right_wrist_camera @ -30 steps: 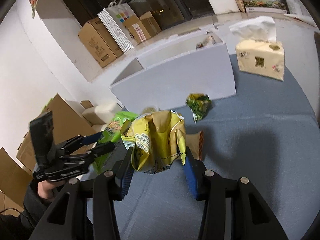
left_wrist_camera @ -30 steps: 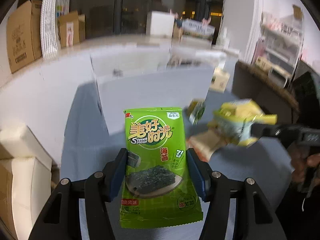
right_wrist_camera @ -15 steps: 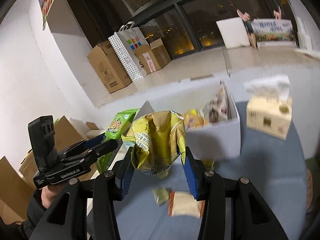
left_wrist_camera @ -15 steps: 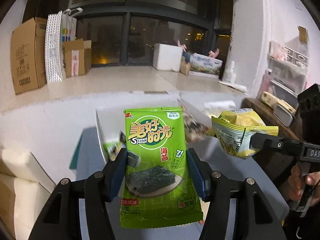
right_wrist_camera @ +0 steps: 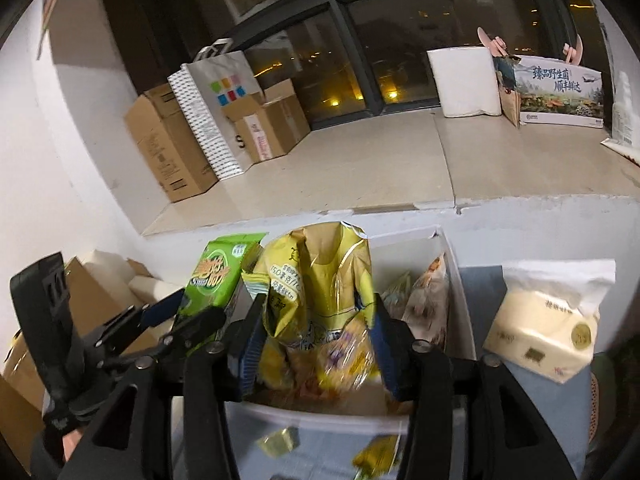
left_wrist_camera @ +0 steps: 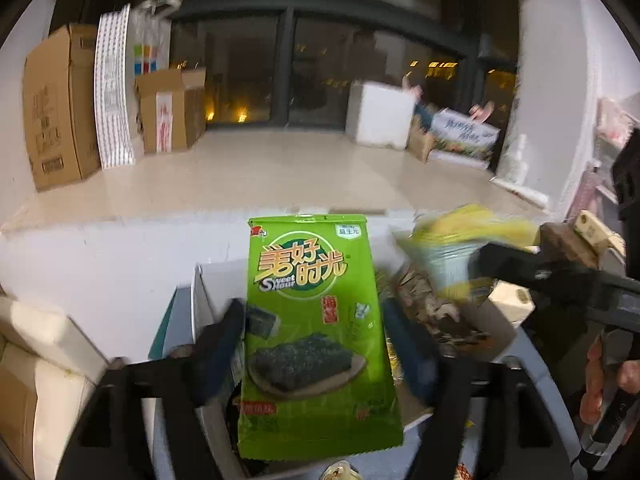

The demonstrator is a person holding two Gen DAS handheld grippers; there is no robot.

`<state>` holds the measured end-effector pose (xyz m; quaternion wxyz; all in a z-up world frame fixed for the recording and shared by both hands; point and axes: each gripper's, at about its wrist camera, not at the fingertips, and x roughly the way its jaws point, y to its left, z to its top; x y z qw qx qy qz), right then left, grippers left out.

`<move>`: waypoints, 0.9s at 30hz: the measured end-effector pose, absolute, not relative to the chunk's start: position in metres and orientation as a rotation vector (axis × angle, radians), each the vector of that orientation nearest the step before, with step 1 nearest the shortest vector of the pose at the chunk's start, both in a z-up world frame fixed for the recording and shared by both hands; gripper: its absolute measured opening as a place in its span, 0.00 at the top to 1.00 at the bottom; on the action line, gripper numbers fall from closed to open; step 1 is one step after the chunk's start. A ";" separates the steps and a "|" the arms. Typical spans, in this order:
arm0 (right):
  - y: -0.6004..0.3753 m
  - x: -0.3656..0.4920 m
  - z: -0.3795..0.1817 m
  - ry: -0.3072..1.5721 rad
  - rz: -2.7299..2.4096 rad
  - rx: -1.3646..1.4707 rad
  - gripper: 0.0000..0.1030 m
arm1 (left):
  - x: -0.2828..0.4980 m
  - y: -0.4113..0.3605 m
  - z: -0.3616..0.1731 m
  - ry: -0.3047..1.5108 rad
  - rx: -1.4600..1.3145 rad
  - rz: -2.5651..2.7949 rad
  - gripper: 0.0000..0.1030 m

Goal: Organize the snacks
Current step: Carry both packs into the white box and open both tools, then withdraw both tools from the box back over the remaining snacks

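My left gripper (left_wrist_camera: 316,344) is shut on a green seaweed snack packet (left_wrist_camera: 312,312) and holds it upright over the white storage box (left_wrist_camera: 200,292). The packet also shows in the right wrist view (right_wrist_camera: 218,276), with the left gripper (right_wrist_camera: 176,320) at the left. My right gripper (right_wrist_camera: 316,344) is shut on a yellow snack bag (right_wrist_camera: 320,304) over the same box (right_wrist_camera: 456,280). The yellow bag shows blurred at the right of the left wrist view (left_wrist_camera: 456,256). Several snack packets (right_wrist_camera: 428,300) lie inside the box.
A tissue pack (right_wrist_camera: 548,332) stands on the blue-grey table (right_wrist_camera: 480,284) right of the box. Small loose snacks (right_wrist_camera: 280,440) lie on the table in front of it. Cardboard boxes (right_wrist_camera: 172,148) and a paper bag (right_wrist_camera: 216,112) stand on the ledge behind.
Both grippers rose from the table and moved forward with their packets to above the white box. The view swung up toward the window ledge.
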<state>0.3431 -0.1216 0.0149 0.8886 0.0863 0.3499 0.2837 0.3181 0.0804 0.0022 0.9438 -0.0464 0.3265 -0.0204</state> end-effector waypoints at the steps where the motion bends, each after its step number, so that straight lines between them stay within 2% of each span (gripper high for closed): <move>1: -0.122 0.347 0.014 0.735 0.580 0.178 0.13 | 0.320 0.082 -0.001 0.680 -0.106 -0.021 0.04; 2: -0.123 0.350 0.013 0.733 0.565 0.184 0.03 | 0.320 0.084 -0.003 0.675 -0.123 -0.010 0.01; 5: -0.132 0.351 0.009 0.744 0.559 0.219 0.00 | 0.316 0.086 -0.011 0.686 -0.137 -0.013 0.00; 16: -0.164 0.326 0.006 0.716 0.591 0.320 0.00 | 0.283 0.073 -0.012 0.703 -0.118 -0.061 0.00; 27: -0.186 0.249 -0.005 0.712 0.718 0.300 0.00 | 0.175 0.062 0.024 0.592 -0.076 -0.175 0.00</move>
